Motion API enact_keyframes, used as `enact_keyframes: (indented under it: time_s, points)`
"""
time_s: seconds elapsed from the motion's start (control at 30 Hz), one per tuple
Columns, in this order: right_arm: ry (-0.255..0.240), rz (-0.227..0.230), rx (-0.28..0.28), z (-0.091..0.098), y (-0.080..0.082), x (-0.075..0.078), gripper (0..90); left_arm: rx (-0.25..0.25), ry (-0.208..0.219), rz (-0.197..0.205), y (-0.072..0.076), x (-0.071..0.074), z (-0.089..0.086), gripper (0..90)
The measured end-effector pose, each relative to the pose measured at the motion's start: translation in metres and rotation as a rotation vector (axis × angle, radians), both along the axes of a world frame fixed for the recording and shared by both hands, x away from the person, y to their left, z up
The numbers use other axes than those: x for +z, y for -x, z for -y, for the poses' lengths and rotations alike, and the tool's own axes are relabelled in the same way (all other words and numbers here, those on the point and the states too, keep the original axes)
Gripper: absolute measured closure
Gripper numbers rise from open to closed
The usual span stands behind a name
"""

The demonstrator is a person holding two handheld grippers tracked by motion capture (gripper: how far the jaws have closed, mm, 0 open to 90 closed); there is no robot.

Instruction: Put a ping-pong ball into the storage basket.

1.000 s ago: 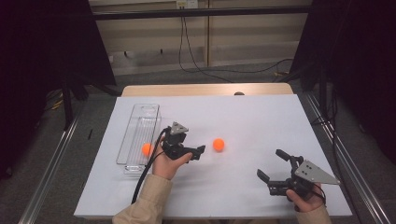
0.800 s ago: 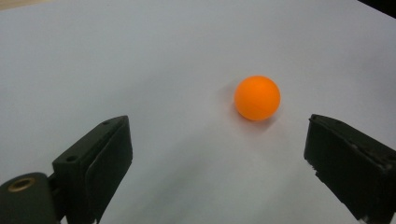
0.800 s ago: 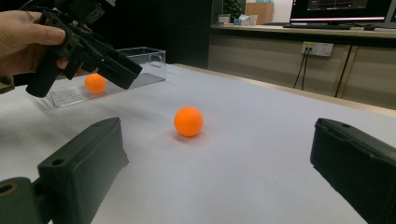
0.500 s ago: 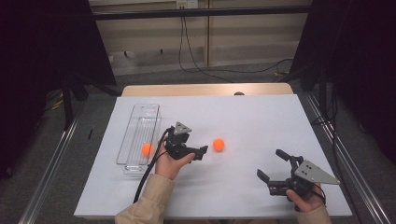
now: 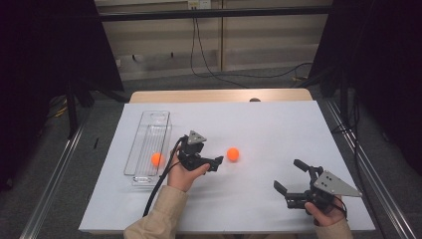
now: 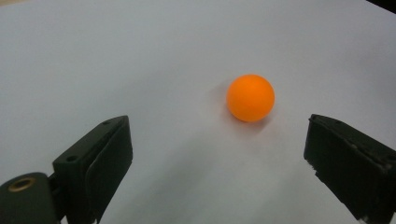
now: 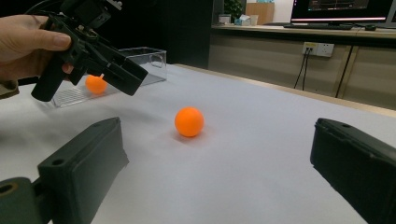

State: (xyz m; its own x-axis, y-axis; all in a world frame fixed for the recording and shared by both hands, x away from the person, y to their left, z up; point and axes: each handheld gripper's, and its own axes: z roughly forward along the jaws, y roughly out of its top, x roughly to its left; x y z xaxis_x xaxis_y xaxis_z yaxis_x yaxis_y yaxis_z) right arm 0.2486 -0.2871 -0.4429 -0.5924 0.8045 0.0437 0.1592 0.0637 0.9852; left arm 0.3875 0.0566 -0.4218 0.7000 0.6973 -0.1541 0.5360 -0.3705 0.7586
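**Orange ball lies loose ahead of the left tool**

The left tool (image 5: 211,162) hangs just above the white bench (image 5: 278,124), its jaws spread wide with nothing between them. In the left gripper view the orange ball (image 6: 251,98) rests on the bench beyond the jaw tips, nearer the right-hand jaw and clear of both. From the high view the same ball (image 5: 233,154) sits just to the right of that tool, with bare bench all around it and nothing blocking the way to it.

On the other side of the left hand (image 5: 183,174) a clear plastic tray (image 5: 149,130) lies lengthwise on the bench, and a second orange ball (image 5: 157,159) sits inside it near its close end.

The right tool (image 5: 288,178) is well apart, near the bench's front right corner, jaws also wide open and holding nothing. Cables (image 5: 209,55) trail over the floor beyond the far edge of the bench.
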Motion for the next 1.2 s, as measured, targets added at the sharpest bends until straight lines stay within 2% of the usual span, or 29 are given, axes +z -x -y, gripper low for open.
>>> enact_keyframes:
  time_s: [1.2]
  points:
    - [0.0, -0.003, -0.001, 0.0, 0.0, 0.0, 2.5, -0.028, -0.001, -0.006, -0.003, -0.007, 0.014, 7.9]
